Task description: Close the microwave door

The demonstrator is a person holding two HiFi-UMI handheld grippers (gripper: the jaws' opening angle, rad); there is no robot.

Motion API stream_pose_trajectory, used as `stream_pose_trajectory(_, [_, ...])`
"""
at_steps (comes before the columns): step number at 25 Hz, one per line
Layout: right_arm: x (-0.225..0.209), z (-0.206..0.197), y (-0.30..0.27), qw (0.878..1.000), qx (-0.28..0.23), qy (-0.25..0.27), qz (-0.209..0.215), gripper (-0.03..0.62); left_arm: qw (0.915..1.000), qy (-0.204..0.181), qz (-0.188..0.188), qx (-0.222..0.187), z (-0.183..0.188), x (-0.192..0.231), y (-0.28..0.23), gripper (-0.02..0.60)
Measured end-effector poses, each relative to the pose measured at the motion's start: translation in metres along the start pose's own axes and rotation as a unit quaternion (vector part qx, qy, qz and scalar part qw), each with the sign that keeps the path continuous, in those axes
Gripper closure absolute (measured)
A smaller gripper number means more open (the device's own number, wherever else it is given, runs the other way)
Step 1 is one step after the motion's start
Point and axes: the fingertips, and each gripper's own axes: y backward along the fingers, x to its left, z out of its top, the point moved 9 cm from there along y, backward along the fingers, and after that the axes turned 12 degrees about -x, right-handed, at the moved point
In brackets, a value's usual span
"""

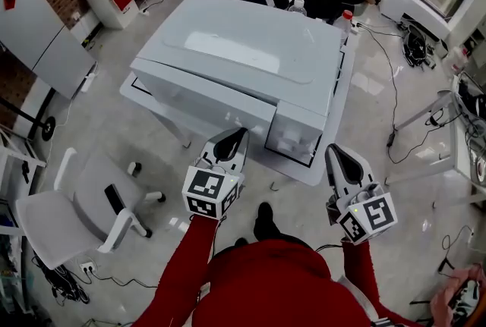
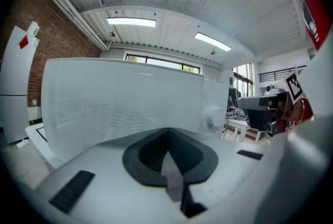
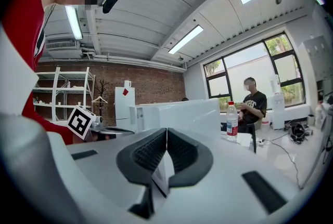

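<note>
The white tabletop (image 1: 336, 111) carries the microwave (image 1: 243, 52), its front at the near edge. Its door (image 2: 119, 103) looks flush with the knob panel (image 2: 214, 114), so we judge it about home. Our left tongs (image 1: 232, 142), pinched together and empty, face the door as a blunt pusher; our right tongs (image 1: 339, 158), likewise together, hang clear off the near right corner

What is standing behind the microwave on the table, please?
A red-capped bottle stands by the far right corner of the microwave, and what looks like another bottle's top shows over its back edge. The microwave covers the rest there.
</note>
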Motion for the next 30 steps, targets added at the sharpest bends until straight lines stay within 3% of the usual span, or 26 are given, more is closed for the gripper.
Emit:
stream_pose_trajectory(15, [0.010, -0.006, -0.024, 0.999, 0.021, 0.013, 0.033, 0.580, 1.0000, 0.006, -0.003, 0.002, 0.003, 0.002, 0.001, 0.572])
stream_pose_trajectory(30, [0.009, -0.012, -0.027, 0.999, 0.038, 0.022, 0.027, 0.580, 0.9998, 0.015, 0.010, -0.004, 0.002, 0.003, -0.016, 0.572])
